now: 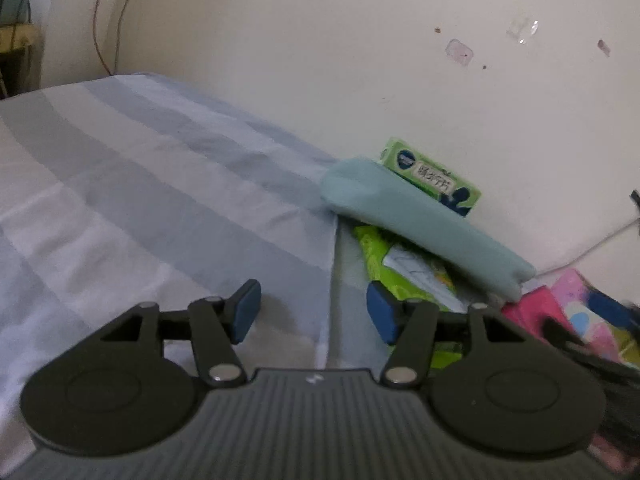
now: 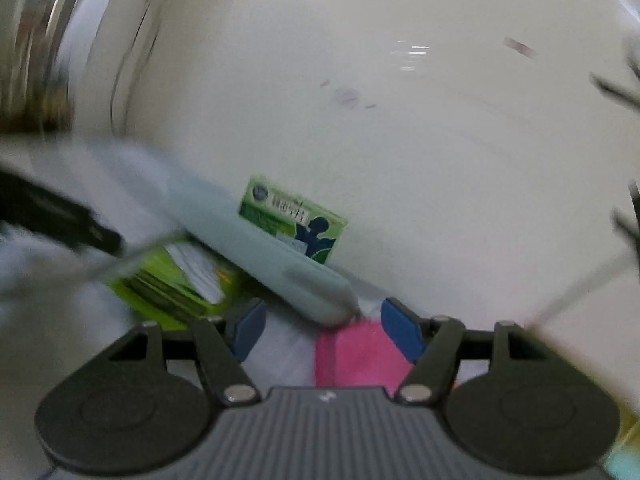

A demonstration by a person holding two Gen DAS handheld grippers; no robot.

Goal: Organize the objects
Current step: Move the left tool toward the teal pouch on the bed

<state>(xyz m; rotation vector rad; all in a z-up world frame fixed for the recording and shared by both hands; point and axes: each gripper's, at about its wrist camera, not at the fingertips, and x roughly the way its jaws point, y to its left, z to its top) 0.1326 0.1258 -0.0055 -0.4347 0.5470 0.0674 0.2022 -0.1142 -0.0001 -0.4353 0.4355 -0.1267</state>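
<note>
Risk noted: my right gripper spread wide, empty, over pink pack; left gripper likewise unclenched. Teal pouch leans across green box by wall; careless nudge topples pile.

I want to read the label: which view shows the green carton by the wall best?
Left wrist view: the small green printed cardboard carton is sharp, its lower edge hidden by the pale teal pouch. Right wrist view shows it motion-blurred.

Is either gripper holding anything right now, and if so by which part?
Nothing is held. The left gripper is open over the striped bedsheet, and the right gripper is open above the pink package, its jaws gripping nothing.
</note>
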